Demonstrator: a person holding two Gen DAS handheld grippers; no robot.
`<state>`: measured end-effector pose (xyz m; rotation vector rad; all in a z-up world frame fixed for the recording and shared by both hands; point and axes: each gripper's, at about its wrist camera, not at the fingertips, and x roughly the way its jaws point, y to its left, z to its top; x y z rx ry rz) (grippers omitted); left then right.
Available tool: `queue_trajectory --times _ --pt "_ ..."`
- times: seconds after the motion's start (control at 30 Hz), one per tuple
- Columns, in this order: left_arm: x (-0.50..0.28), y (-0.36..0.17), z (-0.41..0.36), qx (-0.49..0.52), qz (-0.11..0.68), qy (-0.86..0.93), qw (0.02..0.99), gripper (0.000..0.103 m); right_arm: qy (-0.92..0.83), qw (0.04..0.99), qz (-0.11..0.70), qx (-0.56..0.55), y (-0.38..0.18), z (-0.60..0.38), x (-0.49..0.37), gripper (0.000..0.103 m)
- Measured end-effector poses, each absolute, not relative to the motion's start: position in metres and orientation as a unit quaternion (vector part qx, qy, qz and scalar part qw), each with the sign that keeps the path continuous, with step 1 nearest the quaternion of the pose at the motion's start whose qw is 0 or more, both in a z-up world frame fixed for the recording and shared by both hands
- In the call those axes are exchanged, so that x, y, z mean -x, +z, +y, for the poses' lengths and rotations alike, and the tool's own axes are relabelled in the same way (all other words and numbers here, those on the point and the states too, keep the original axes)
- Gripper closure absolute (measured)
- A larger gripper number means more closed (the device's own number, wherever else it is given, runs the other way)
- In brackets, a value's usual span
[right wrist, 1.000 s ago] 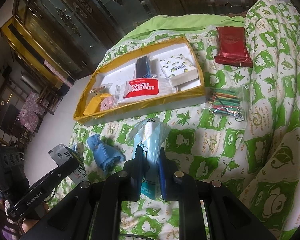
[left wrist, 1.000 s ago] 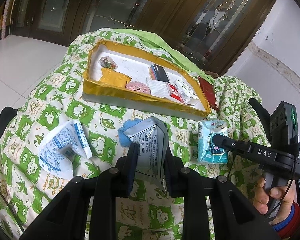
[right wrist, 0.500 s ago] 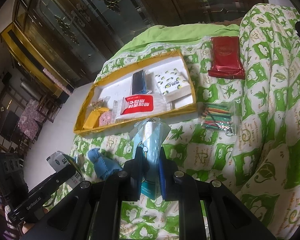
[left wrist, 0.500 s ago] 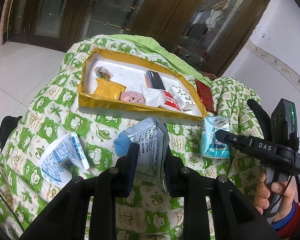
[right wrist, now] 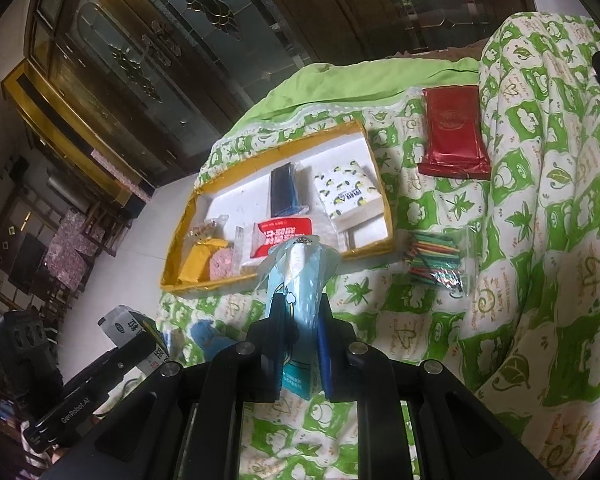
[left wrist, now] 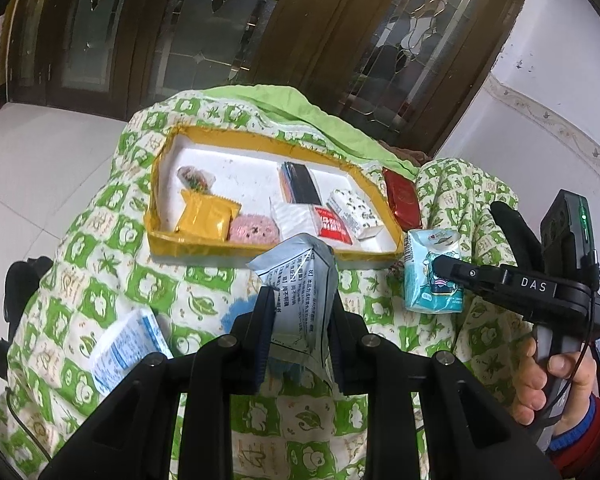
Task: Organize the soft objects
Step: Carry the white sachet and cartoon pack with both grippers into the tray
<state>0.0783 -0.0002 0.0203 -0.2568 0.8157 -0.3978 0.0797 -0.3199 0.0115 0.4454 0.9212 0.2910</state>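
Note:
My left gripper [left wrist: 300,304] is shut on a grey printed packet [left wrist: 300,280] and holds it above the green quilt, short of the yellow tray [left wrist: 172,246]. My right gripper [right wrist: 299,312] is shut on a light blue tissue pack [right wrist: 296,280], which also shows in the left wrist view [left wrist: 430,276]. The tray [right wrist: 172,280] holds several soft packs: a yellow one [left wrist: 206,220], a pink one [left wrist: 254,230], a red-and-white one [right wrist: 282,236] and a white patterned one [right wrist: 346,194].
On the quilt lie a blue-and-white packet [left wrist: 126,348], a blue cloth [right wrist: 210,336], a red pack [right wrist: 454,136] and a bag of coloured sticks [right wrist: 434,262]. Wooden glass doors stand behind. A white floor lies to the left.
Both grippers have lifted with their packs and the tray now looks farther away. The grips have not changed.

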Motion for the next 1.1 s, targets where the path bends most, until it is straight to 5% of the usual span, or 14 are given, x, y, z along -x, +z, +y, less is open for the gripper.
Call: queue_trajectory --times 1.1 --pt "-0.22 0.03 -0.013 0.092 0.422 -0.17 0.886 0.079 0.102 0.87 0.451 -0.174 0.027 -0.31 -0.245 0.088"
